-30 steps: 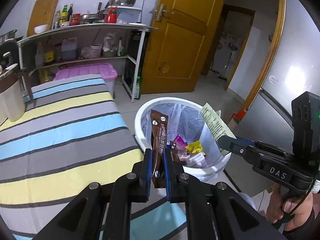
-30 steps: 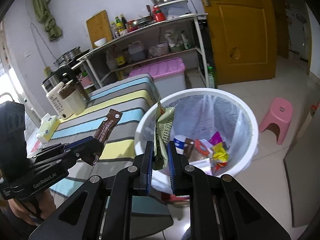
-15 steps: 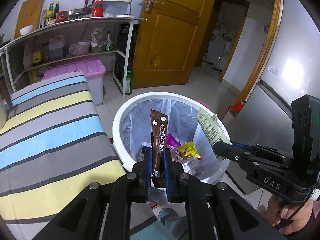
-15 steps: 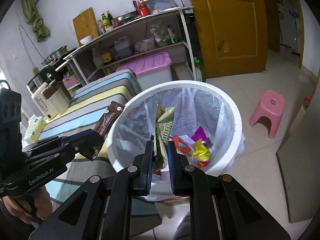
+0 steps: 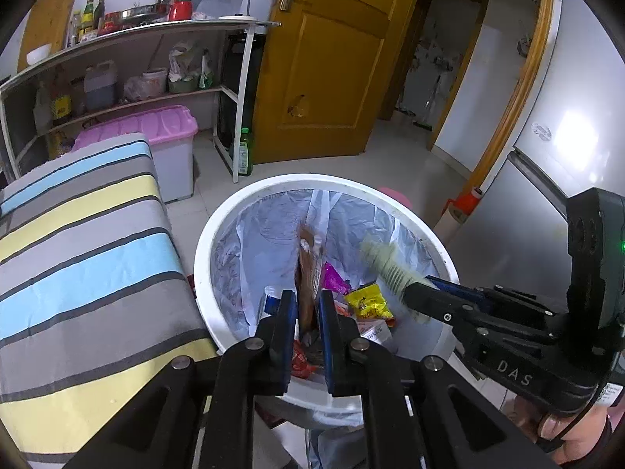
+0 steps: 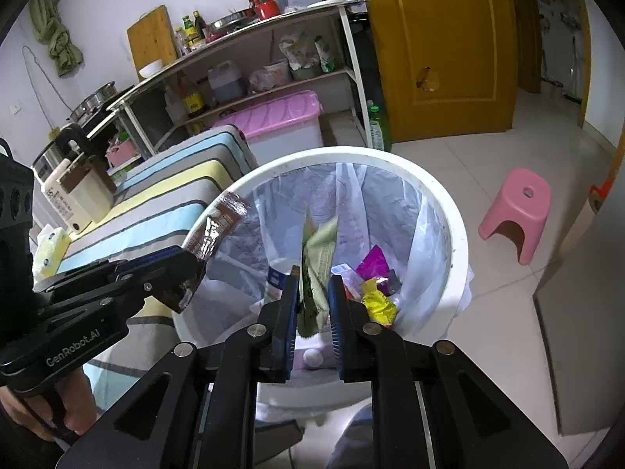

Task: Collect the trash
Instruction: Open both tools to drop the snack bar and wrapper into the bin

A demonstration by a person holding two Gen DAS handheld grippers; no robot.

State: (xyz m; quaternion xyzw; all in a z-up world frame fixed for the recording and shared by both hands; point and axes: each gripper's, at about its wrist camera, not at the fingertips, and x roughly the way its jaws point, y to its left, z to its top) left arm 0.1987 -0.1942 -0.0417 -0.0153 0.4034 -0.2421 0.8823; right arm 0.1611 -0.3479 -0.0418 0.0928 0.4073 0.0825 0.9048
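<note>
A white trash bin (image 5: 218, 230) with a clear liner holds several colourful wrappers; it also shows in the right wrist view (image 6: 449, 211). My left gripper (image 5: 306, 305) is over the bin, its jaws parted slightly, with a blurred brown wrapper (image 5: 308, 269) between them. In the right wrist view the left gripper (image 6: 191, 269) has the brown wrapper (image 6: 215, 230) at its tips. My right gripper (image 6: 314, 289) is over the bin, jaws parted, with a pale green wrapper (image 6: 318, 265) loose between them. The green wrapper (image 5: 384, 264) looks blurred in the left wrist view.
A table with a striped cloth (image 5: 78, 242) stands left of the bin. A pink-lidded storage box (image 5: 156, 133) and metal shelves (image 5: 129, 35) are behind. A pink stool (image 6: 519, 211) and a yellow door (image 5: 328, 58) are to the right. A kettle (image 6: 74, 191) sits on the table.
Both grippers moved over the bin. Both pairs of jaws have parted from a tight grip, and the brown and green wrappers now look blurred, slipping downward.
</note>
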